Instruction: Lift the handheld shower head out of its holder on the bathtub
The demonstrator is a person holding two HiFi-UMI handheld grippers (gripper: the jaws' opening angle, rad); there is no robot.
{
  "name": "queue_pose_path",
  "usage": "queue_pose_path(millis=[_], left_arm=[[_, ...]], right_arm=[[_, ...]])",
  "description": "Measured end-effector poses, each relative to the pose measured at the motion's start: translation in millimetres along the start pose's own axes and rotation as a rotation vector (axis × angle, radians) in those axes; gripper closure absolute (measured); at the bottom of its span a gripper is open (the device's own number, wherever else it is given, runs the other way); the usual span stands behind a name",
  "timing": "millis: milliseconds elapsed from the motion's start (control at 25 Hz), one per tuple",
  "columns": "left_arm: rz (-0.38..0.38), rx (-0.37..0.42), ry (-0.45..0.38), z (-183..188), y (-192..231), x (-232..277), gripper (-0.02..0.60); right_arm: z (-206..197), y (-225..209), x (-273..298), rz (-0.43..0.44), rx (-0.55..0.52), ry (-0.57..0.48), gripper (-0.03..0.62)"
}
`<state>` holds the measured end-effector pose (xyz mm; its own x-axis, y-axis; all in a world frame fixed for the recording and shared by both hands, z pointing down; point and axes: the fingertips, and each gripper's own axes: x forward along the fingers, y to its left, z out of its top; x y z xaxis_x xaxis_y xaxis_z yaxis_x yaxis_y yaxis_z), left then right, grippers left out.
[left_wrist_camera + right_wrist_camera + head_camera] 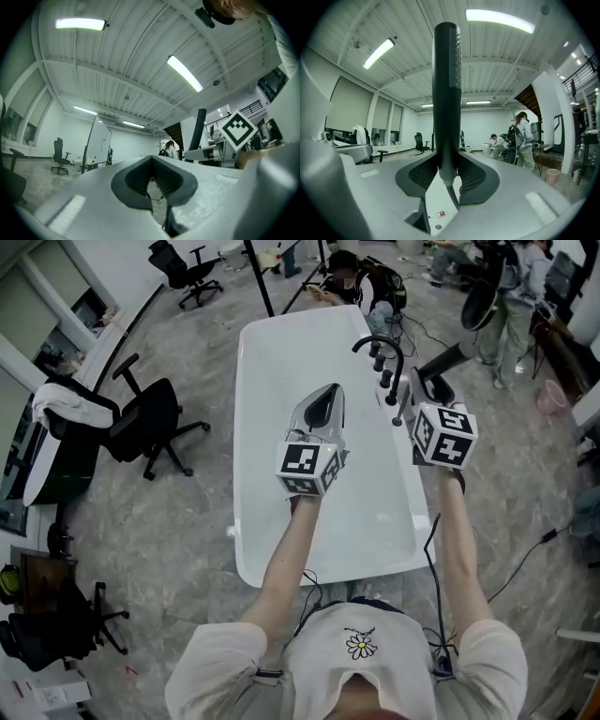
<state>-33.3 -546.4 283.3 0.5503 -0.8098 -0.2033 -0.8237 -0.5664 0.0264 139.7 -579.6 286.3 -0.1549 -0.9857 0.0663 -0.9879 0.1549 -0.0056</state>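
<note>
A black handheld shower head (448, 360) (446, 93) stands clear above the right rim of the white bathtub (246, 427), lifted next to the black curved faucet (380, 345). My right gripper (427, 392) (447, 176) is shut on its handle, and the hose (451, 194) hangs down between the jaws. My left gripper (323, 397) (154, 183) hovers over the middle of the tub, jaws together with nothing between them. The holder is hidden behind the right gripper.
Black office chairs (150, 427) stand left of the tub. People (361, 282) sit or stand beyond its far end. A cable (525, 559) trails on the floor to the right, and a pink bin (548, 395) stands at the right edge.
</note>
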Motion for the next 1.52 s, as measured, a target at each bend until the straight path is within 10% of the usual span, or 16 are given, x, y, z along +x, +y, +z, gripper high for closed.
queue_pose_path(millis=[560, 1520], left_arm=[[0.016, 0.028, -0.032, 51, -42, -70, 0.581], [-0.053, 0.06, -0.072, 69, -86, -72, 0.581]], right_arm=[[14, 58, -148, 0.042, 0.035, -0.126, 0.444], [10, 50, -177, 0.027, 0.028, -0.127, 0.444]])
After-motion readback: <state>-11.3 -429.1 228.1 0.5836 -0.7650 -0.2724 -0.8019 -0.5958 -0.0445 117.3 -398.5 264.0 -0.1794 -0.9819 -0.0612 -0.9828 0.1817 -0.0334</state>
